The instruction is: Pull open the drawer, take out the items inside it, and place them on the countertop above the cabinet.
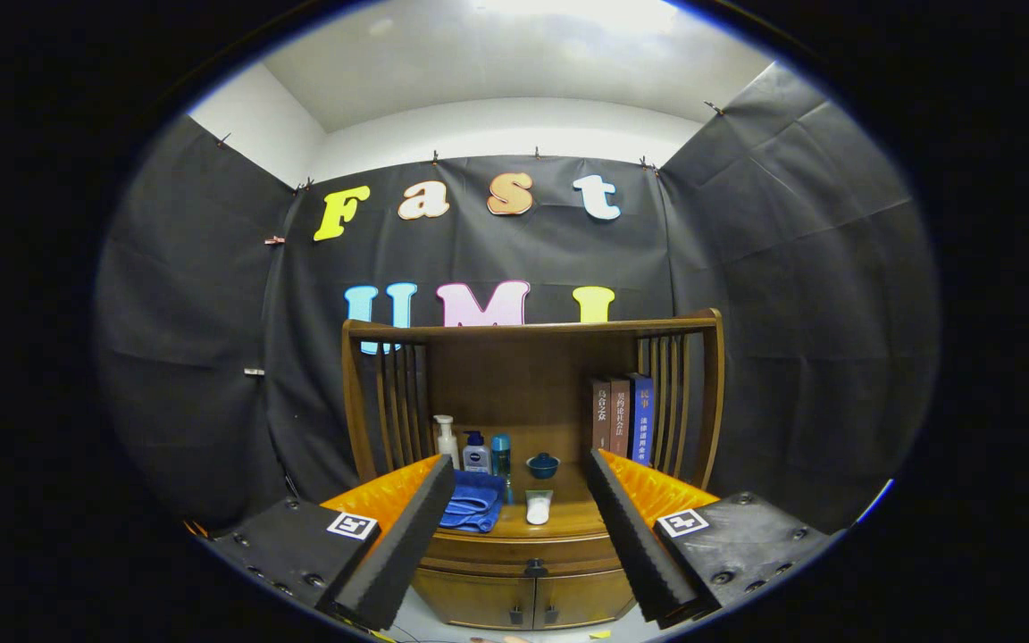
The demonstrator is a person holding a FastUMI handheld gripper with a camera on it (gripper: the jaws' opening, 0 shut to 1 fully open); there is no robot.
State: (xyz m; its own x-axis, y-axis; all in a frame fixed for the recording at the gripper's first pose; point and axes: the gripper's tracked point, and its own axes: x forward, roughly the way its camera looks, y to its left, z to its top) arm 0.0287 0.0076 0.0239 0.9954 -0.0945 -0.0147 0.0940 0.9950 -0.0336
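Observation:
A wooden cabinet stands ahead with its countertop [568,520] below a slatted back and sides. The drawer [514,554] under the countertop looks shut, with a small dark knob [535,567] at its middle. My gripper [522,513] is open, its two black foam-lined fingers spread wide with nothing between them. The drawer knob lies beyond and between the fingertips, some way off. What the drawer holds is hidden.
On the countertop lie a folded blue cloth [473,505], a white tube [538,507], a small blue bowl [542,464] and three bottles [476,451] at the back left. Three books [622,418] stand at the back right. Two lower doors [528,600] sit beneath the drawer.

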